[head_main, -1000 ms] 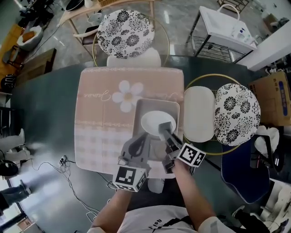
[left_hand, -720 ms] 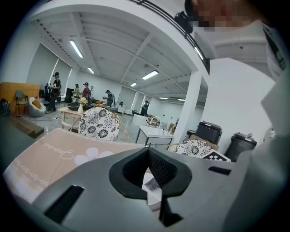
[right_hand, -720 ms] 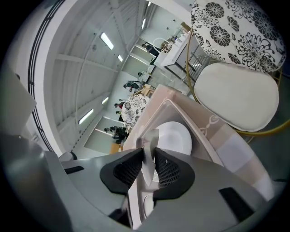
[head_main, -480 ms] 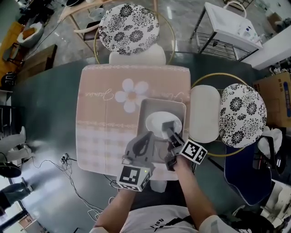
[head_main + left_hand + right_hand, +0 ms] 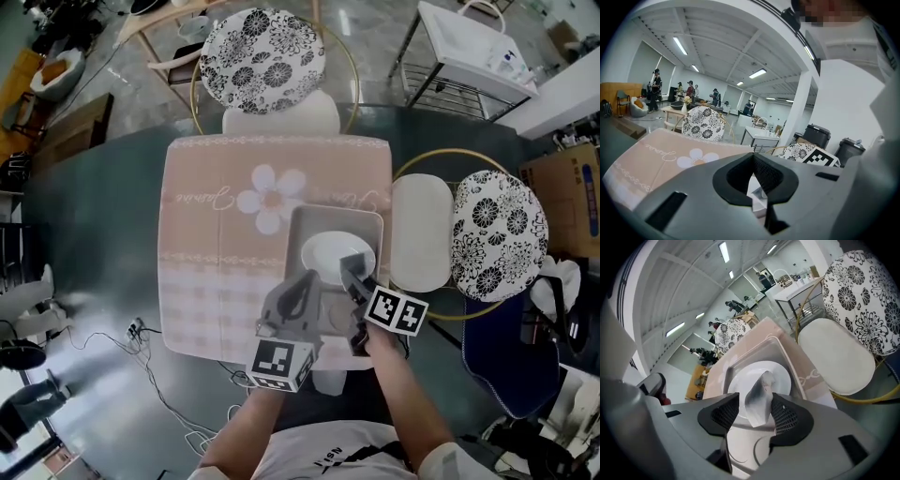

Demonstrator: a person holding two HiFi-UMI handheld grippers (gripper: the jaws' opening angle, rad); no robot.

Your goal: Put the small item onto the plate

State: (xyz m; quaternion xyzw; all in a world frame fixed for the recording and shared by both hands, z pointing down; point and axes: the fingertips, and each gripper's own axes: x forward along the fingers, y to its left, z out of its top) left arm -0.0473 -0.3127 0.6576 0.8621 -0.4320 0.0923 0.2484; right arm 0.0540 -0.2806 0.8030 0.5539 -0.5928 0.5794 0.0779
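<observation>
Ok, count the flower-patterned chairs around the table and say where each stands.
2. The far chair stands at the table's far edge, beyond the pink mat; the right chair at its right edge. Others may sit out of frame.

I'm seeing the plate [image 5: 759,376] shining white and smooth, glazed like ceramic. Under it, the tray [image 5: 778,352] is looking grey and matt, like plastic. The small item [image 5: 761,394] is reading as a crinkled, faintly glossy film packet. It is sitting between the black, cross-ribbed, rubbery pads [image 5: 787,417] of the right tool [image 5: 755,405], whose jaws are opening. That tool's body is showing matt grey plastic, as is the left tool [image 5: 752,158]. Beneath the tray, the cloth [image 5: 216,253] is looking soft, woven and matt pink. Around it, the counter [image 5: 94,234] is gleaming dark and glassy. Beyond the plate, the chair [image 5: 262,52] is wearing printed fabric inside a brassy metal hoop.
</observation>
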